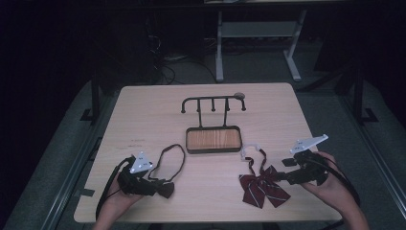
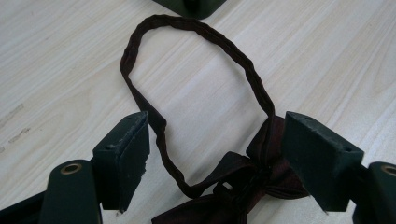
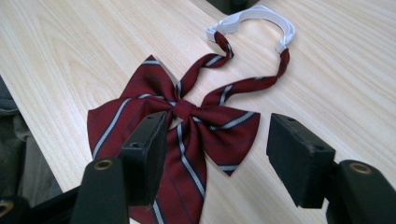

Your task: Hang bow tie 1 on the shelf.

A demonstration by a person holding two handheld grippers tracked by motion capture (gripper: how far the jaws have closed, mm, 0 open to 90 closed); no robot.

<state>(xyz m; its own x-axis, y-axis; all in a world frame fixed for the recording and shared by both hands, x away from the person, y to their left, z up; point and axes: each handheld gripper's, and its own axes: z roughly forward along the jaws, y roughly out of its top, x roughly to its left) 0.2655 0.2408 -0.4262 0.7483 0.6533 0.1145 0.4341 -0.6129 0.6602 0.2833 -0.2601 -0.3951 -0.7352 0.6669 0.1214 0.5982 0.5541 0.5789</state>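
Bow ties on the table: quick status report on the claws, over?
Left claw open around the dark bow tie. Right claw open over the striped red bow tie. Neither gripped yet. Hook stand stands apart, nothing in the way.

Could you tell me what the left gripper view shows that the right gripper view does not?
The left gripper view has a dark brown bow tie whose thin neck loop lies open on the table, between the open left gripper. The right gripper view instead has a red striped bow tie with a white clasp, ahead of the open right gripper. Both share the pale wooden tabletop and a dark corner of the rack's base.
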